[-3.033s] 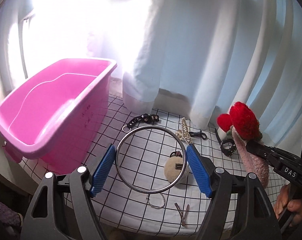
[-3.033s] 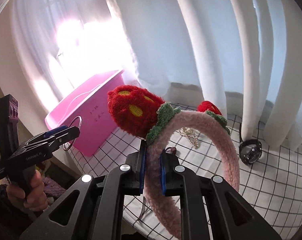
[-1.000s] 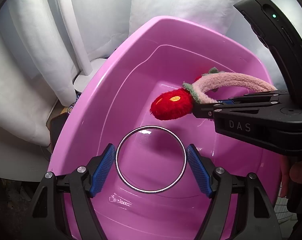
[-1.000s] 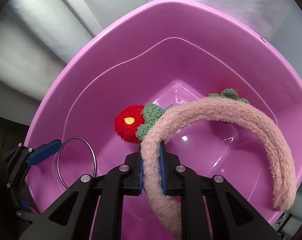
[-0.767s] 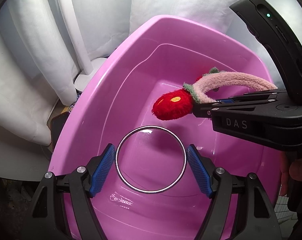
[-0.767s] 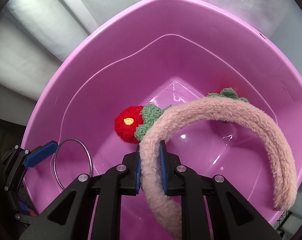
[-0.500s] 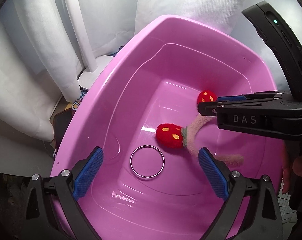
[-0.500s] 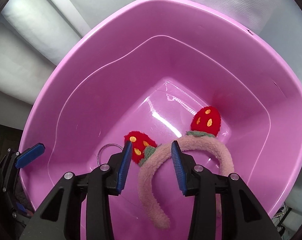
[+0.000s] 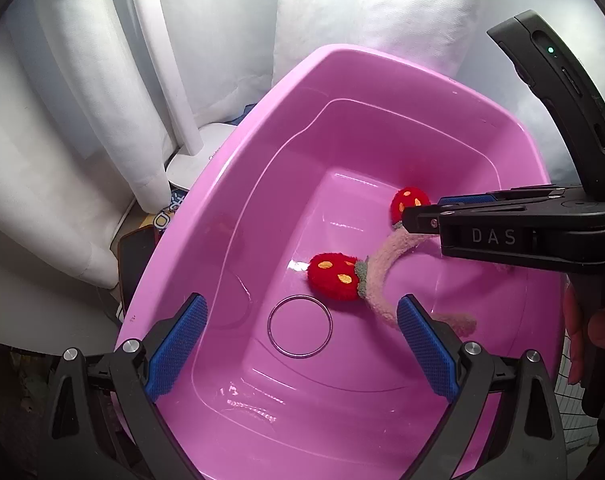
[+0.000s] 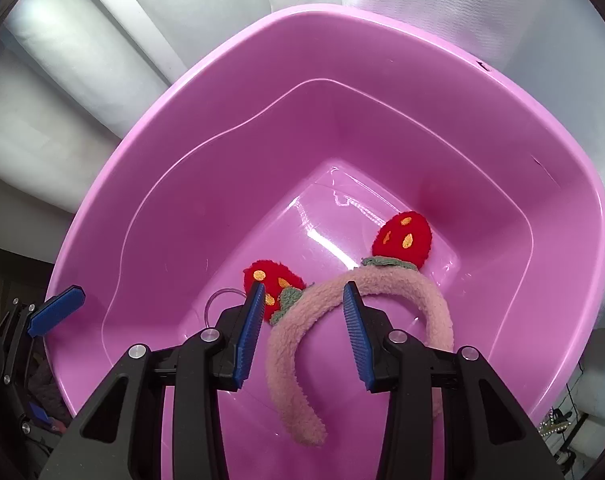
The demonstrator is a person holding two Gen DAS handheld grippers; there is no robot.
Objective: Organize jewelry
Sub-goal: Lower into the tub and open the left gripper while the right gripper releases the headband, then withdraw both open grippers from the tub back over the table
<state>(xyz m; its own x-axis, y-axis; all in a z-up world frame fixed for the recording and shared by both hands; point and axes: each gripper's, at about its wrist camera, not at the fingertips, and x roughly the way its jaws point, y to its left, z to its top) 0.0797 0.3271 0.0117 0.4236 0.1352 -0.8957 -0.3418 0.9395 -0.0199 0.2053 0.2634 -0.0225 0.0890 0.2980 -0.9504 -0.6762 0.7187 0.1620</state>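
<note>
Tub [image 9: 238,184]: ring [image 9: 300,327] and headband [image 9: 382,276] lay on its floor, clear of the walls.
Left gripper [image 9: 300,344]: jaws wide, empty.
Right gripper [image 10: 302,334]: jaws parted, empty above headband [image 10: 322,308].

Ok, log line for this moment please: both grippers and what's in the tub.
left gripper: open, empty | right gripper: open, empty | metal ring, strawberry headband: lying in pink tub
</note>
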